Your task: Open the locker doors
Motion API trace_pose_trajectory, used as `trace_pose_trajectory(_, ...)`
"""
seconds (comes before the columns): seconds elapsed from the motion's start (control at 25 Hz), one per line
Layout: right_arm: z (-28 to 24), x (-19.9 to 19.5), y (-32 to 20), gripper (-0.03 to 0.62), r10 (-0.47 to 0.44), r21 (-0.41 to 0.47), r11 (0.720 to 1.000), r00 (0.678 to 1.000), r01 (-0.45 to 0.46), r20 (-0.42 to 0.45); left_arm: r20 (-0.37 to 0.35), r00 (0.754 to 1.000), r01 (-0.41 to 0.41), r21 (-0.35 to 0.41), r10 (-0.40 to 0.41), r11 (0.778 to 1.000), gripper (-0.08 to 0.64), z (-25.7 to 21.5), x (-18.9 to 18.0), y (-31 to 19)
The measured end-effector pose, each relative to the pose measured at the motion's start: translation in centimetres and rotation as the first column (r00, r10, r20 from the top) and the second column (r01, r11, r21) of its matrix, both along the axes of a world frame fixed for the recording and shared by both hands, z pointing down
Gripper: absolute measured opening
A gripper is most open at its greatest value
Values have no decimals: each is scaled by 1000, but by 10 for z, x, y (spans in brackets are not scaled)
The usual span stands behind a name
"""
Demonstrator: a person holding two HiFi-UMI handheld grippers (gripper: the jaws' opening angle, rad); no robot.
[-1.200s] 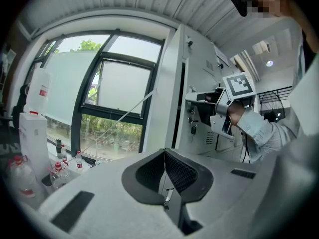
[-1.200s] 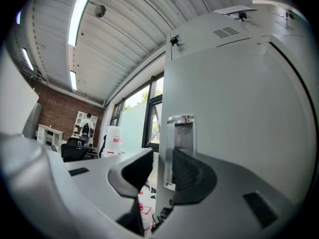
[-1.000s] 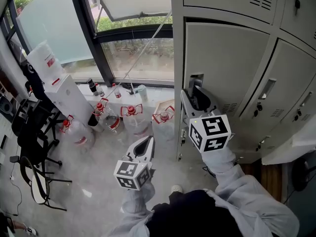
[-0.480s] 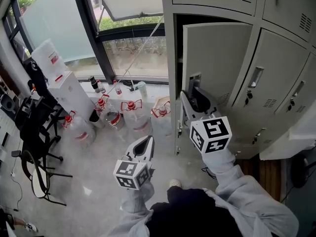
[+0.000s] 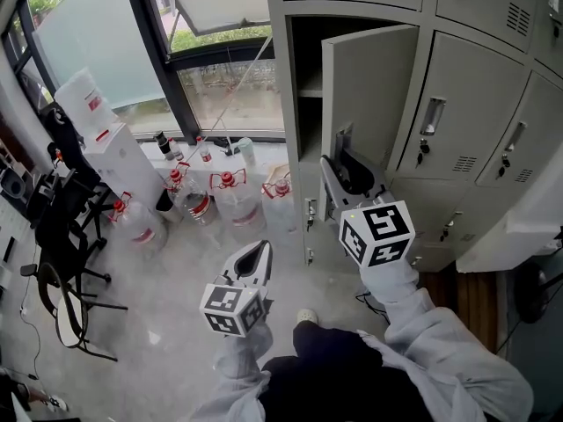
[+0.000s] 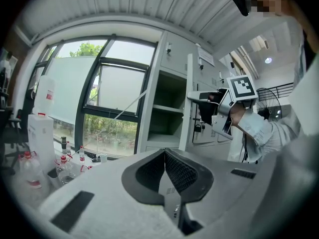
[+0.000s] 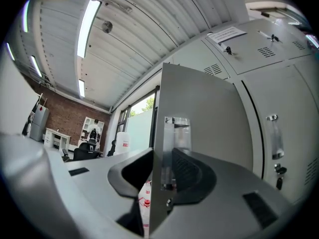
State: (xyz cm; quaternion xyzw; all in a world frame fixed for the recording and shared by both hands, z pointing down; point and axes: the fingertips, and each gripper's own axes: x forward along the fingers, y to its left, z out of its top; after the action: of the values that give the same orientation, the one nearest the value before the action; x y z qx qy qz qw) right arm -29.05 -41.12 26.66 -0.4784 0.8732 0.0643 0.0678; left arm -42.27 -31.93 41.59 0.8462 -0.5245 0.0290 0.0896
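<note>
The grey locker door [image 5: 374, 86] stands partly swung out, with the shelf of the open compartment [image 5: 308, 86] showing behind it. My right gripper [image 5: 345, 161] is shut on the door's free edge at its recessed handle [image 7: 179, 133]. The door edge [image 7: 158, 183] runs between the pads of the right gripper [image 7: 162, 171]. My left gripper [image 5: 255, 255] hangs lower left, away from the lockers, shut with nothing in it. Its pads [image 6: 174, 171] meet in the left gripper view, where the held door [image 6: 188, 108] shows at mid right.
More closed locker doors [image 5: 440, 121] stand right of the open one. Several water bottles with red caps [image 5: 227, 202] sit on the floor under the window [image 5: 220, 86]. A white dispenser [image 5: 106, 139] and a black chair [image 5: 62, 262] are at the left.
The locker door has swung further out with my right gripper on its edge, baring more of the compartment. The left gripper keeps its place in the view.
</note>
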Motion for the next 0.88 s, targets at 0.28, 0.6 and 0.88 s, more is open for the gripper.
trace_pose_trajectory(0.28, 1, 21, 20, 109, -51, 8, 999, 999, 51, 2, -40, 998, -39, -6, 38, 999, 9, 5, 27, 14)
trace_pose_trajectory(0.6, 2, 40, 36, 115, -126, 4, 992, 992, 126, 5, -56, 992, -111, -28, 109, 993, 9, 5, 66, 24)
trace_pose_trajectory(0.88, 2, 60, 50, 117, -148, 32, 989, 989, 147, 32, -62, 980, -191, -16, 189, 982, 9, 4, 86, 29)
